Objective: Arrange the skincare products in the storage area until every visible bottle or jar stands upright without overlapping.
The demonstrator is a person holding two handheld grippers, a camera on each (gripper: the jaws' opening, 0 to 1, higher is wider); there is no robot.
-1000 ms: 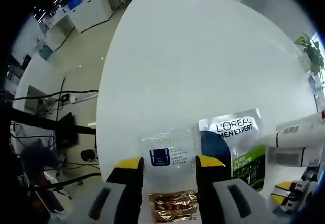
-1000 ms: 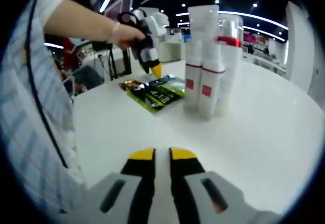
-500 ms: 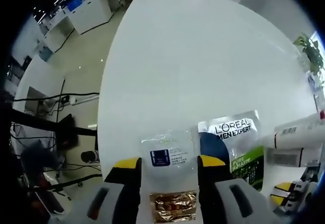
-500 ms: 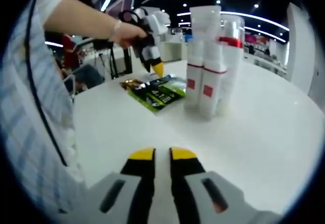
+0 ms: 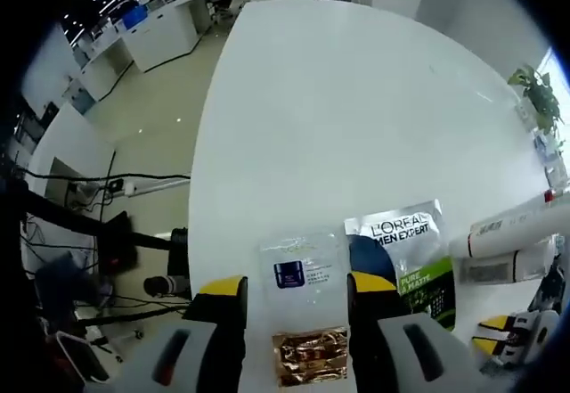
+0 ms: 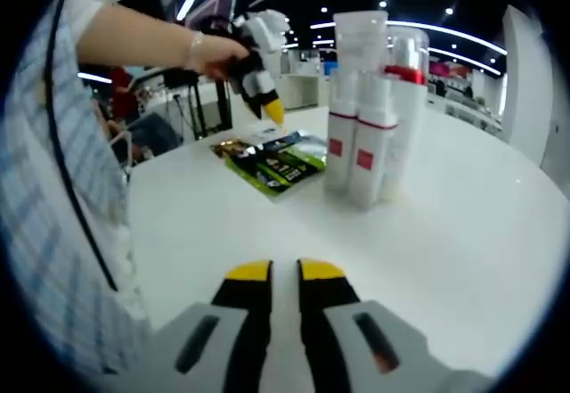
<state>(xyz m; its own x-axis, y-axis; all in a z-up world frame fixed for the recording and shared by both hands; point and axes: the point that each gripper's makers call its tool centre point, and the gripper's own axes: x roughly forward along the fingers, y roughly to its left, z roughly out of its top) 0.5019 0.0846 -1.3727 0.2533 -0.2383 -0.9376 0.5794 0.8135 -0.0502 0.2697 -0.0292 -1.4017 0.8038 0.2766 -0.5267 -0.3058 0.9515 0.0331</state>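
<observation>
Three flat sachets lie on the desk (image 5: 356,99) under my open left claw (image 5: 287,288), clear one (image 5: 299,266) at 12 o'clock; bottles (image 6: 370,108) stand upright beyond my nearly closed right claw (image 6: 284,273).

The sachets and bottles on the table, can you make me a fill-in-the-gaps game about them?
1. The tall bottles with red bands stand ____.
2. The sachets lie ____ on the white table.
3. The left gripper has its jaws ____.
4. The right gripper holds ____.

Missing words: upright; flat; open; nothing
</observation>
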